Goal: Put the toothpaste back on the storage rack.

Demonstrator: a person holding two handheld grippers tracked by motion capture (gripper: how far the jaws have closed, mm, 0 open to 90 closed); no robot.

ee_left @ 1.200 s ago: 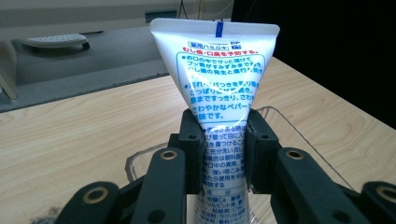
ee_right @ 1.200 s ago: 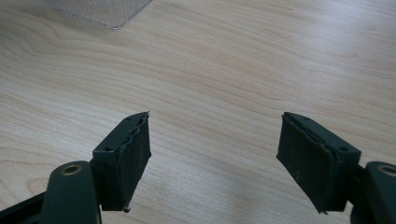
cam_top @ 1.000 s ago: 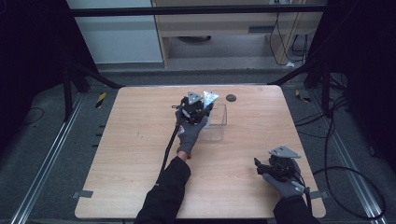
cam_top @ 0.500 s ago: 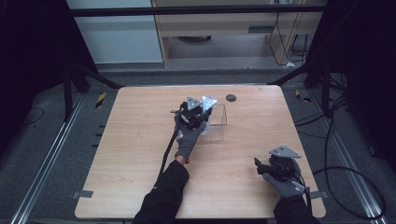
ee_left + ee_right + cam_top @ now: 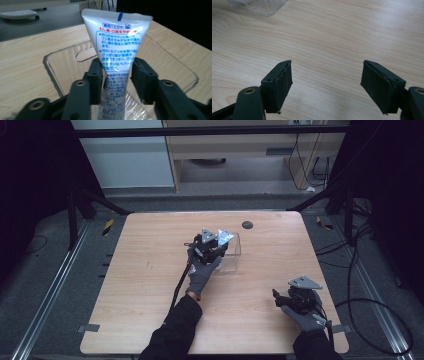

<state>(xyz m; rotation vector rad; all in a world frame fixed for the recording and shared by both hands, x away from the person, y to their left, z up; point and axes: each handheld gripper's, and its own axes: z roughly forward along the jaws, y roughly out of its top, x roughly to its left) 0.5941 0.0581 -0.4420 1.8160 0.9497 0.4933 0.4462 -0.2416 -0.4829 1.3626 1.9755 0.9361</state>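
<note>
A white toothpaste tube [image 5: 117,42] with blue and red print stands crimped end up between my left gripper's jaws, which are shut on its middle. My left gripper [image 5: 116,75] holds it over a clear plastic tray [image 5: 62,65]. From above, the left gripper [image 5: 209,247] sits at the left edge of the clear tray [image 5: 232,260] near the table's centre, with the tube's end [image 5: 225,237] beside its grey plate. My right gripper [image 5: 327,82] is open over bare wood, nothing between its jaws. It rests near the table's front right corner [image 5: 295,297].
The wooden table [image 5: 150,285] has a small dark round spot [image 5: 247,224] near its far edge. A corner of the clear tray [image 5: 259,6] lies ahead of the right gripper. Black cables trail off the right side.
My left gripper with the tube has shifted slightly left and toward the person along the tray. The right gripper has stayed put.
</note>
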